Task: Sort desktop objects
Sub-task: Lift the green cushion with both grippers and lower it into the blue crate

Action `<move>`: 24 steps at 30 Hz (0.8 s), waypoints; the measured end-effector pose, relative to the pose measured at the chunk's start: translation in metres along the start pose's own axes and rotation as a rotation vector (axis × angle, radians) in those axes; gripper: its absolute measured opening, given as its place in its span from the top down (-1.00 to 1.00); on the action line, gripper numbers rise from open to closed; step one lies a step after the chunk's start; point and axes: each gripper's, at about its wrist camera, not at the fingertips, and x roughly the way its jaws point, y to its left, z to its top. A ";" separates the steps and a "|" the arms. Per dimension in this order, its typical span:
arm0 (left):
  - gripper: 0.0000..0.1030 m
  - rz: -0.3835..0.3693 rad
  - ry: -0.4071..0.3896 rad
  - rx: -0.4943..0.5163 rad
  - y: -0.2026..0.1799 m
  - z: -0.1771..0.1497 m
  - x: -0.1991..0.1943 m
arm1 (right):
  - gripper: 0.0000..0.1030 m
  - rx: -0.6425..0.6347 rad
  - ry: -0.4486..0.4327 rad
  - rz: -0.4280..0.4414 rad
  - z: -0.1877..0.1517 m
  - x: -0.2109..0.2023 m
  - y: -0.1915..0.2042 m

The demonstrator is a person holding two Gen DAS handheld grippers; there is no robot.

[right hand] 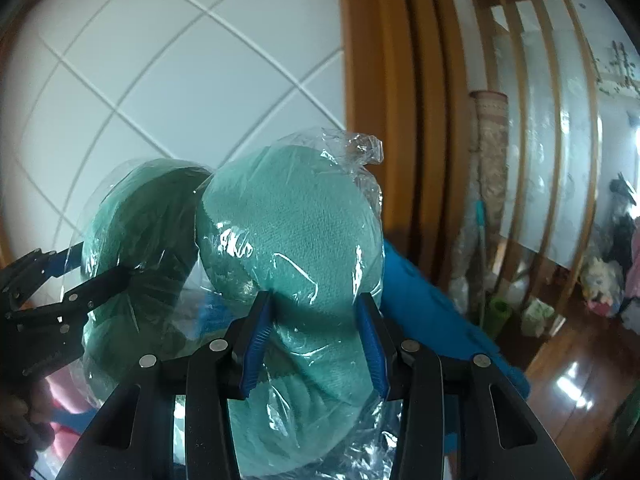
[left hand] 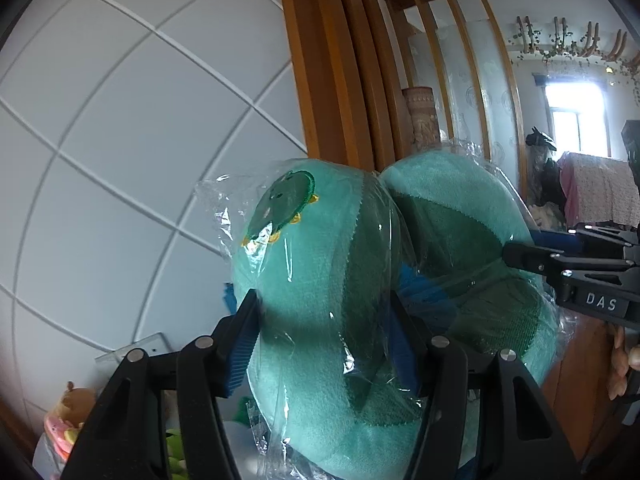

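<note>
Pillow (left hand: pixel 320 264) — plush, teal, U-shaped — crinkly clear wrap.

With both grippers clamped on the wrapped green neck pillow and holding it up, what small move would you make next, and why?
Probably carry it on together, both grips kept closed. The left gripper squeezes one arm of the neck pillow, the right gripper the other, and no landing spot shows ahead, only the tiled wall. Releasing either side now would let the slippery wrap swing.
</note>
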 end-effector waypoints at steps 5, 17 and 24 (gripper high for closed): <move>-0.28 -0.002 0.024 -0.015 -0.023 0.007 0.033 | 0.19 0.019 0.037 -0.029 0.000 0.032 -0.038; -0.60 0.089 -0.093 0.018 -0.040 0.015 0.028 | -0.65 0.037 -0.029 -0.076 0.010 0.049 -0.075; -0.61 0.111 -0.083 0.000 -0.023 -0.019 -0.009 | -0.75 0.046 -0.069 -0.032 -0.003 0.007 -0.068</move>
